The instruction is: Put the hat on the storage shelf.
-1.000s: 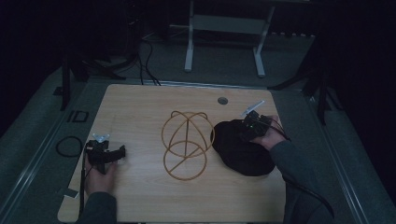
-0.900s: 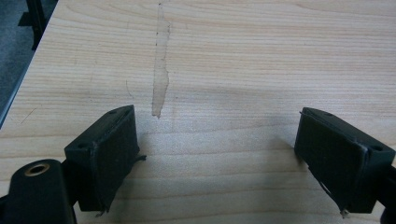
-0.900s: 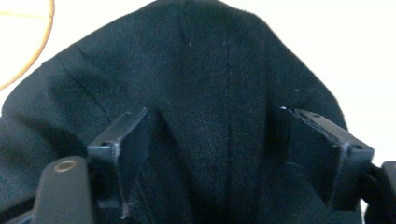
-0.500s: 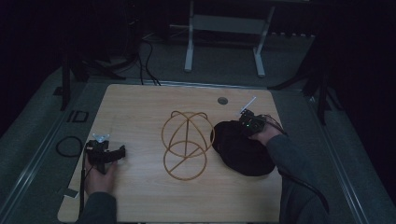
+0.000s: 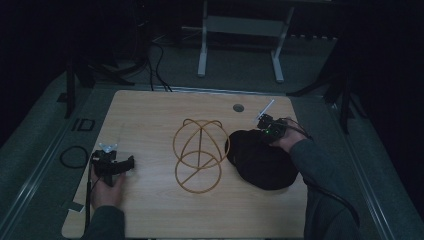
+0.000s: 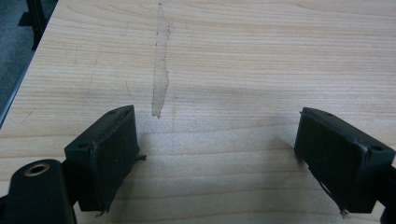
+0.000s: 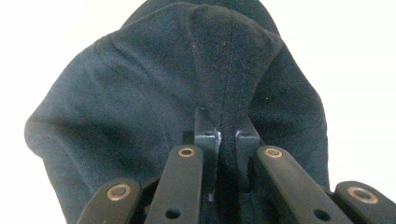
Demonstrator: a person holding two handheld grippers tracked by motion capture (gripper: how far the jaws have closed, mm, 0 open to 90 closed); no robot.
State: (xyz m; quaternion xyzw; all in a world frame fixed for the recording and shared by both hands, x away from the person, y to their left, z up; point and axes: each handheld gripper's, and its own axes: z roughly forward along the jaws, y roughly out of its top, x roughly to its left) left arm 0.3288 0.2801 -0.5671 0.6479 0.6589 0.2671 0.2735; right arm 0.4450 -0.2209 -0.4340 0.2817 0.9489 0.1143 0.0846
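The right gripper (image 5: pixel 268 126) pinches a raised fold of the black cloth (image 5: pixel 260 160) between its 2 jaws, apparently so the fabric can be lifted or dragged by that ridge; the rest of the cloth spreads out beyond and below the jaws on the wooden table (image 5: pixel 150 115). The left gripper (image 5: pixel 114 164) rests low over bare wood with its jaws wide apart and nothing between them, seemingly parked out of the way. A gold wire frame (image 5: pixel 197 155) stands between the 2 grippers, just beside the cloth. The right gripper view shows the pinched fold (image 7: pixel 226 93) closely, which the dim high view cannot resolve; the left gripper view reveals a strip of tape residue (image 6: pixel 160 70) ahead of its jaws.
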